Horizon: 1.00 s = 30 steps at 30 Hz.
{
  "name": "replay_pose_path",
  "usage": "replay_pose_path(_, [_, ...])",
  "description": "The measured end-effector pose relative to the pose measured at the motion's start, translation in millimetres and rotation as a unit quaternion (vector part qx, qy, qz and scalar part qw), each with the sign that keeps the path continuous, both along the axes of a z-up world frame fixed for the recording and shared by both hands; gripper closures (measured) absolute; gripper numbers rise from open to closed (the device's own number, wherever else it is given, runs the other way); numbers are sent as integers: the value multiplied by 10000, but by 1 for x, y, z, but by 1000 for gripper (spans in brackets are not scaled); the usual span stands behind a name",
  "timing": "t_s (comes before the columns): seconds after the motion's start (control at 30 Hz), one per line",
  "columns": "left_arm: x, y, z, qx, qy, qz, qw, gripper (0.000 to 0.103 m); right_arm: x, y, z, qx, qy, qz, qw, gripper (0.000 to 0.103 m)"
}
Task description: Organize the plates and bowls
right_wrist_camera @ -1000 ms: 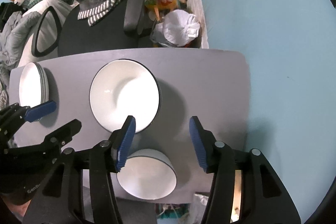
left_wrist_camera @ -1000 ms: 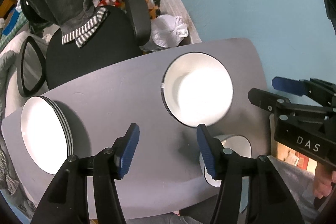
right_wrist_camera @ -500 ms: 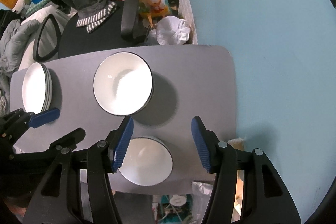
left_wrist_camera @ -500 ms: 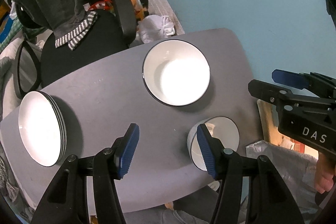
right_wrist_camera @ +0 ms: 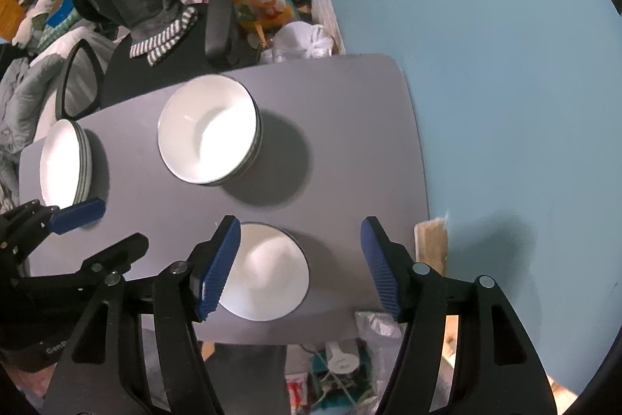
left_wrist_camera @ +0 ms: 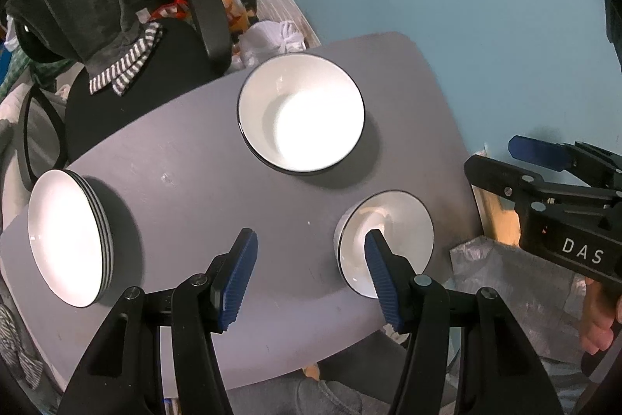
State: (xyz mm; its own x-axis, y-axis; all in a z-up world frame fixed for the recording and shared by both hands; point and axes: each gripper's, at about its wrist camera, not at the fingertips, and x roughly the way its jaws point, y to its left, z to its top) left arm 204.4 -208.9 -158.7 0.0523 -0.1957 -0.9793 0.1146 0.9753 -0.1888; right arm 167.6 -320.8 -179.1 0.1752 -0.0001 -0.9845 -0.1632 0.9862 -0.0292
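Observation:
On a grey table point(left_wrist_camera: 202, 181) stand a stack of white plates point(left_wrist_camera: 66, 236) at the left, a stack of wide white bowls point(left_wrist_camera: 301, 111) in the middle and a small white bowl point(left_wrist_camera: 385, 232) near the front right edge. My left gripper point(left_wrist_camera: 310, 238) hangs open high over the table with nothing in it. In the right wrist view the plates point(right_wrist_camera: 62, 162), wide bowls point(right_wrist_camera: 206, 135) and small bowl point(right_wrist_camera: 268, 271) show again. My right gripper point(right_wrist_camera: 300, 222) hovers high above the small bowl, its jaws opening and empty. Each gripper appears in the other's view: the right gripper point(left_wrist_camera: 490, 154) and the left gripper point(right_wrist_camera: 123, 222).
A black office chair point(left_wrist_camera: 128, 92) draped with grey and striped clothes stands behind the table. Bags and clutter point(right_wrist_camera: 295, 37) lie by the blue wall point(right_wrist_camera: 486, 65). A hand point(left_wrist_camera: 598, 321) holds the right gripper. A plastic bag point(left_wrist_camera: 513, 282) lies beyond the table's right edge.
Both cameras have pulled away, so the table and dishes look smaller and sit more central. The right gripper's jaws stand wider apart. The dishes have not moved.

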Motion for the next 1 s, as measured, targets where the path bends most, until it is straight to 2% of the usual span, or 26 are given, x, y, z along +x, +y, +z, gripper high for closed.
replay_pose_path(0.47, [-12,-16,-23,-1,248,-288,9993,44,-24,-26,-31,-32,373,-425,9984,39])
replay_pose_path(0.67, [-16,-22,-34,22,368,-356,9987,44,-31,-34,-47,-49,508,-556,9971,36])
replay_pose_path(1.0, [-20,-29,-60,33,651,-412,9970,44,-39,-42,-75,160,671,-694,9952,36])
